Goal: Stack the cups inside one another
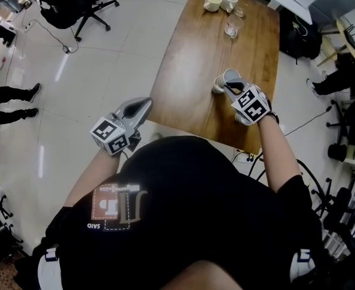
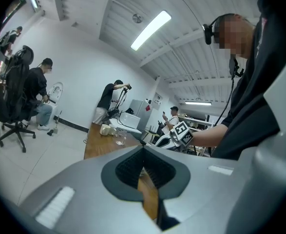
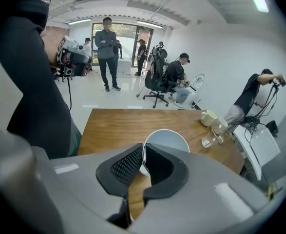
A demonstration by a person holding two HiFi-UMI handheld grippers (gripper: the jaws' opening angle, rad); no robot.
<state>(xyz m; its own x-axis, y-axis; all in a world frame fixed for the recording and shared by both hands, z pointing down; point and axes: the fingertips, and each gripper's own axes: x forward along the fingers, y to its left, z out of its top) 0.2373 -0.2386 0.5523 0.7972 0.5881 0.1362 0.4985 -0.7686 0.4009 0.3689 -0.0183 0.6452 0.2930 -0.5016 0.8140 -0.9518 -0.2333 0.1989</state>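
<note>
Wooden table (image 1: 189, 59): above it the right gripper (image 3: 143, 162) pinches the rim of a pale cup (image 3: 168, 139). The left gripper (image 2: 143, 165), jaws pressed together and empty, hangs by the table's near edge.

The surface (image 1: 189, 71) is showing smooth brown wood with a soft sheen. The white cup (image 3: 168, 139) is looking smooth and faintly glossy. The right hand-held gripper (image 3: 143, 155) is showing matt grey plastic, its pads (image 3: 124, 165) black and finely ribbed.
</note>
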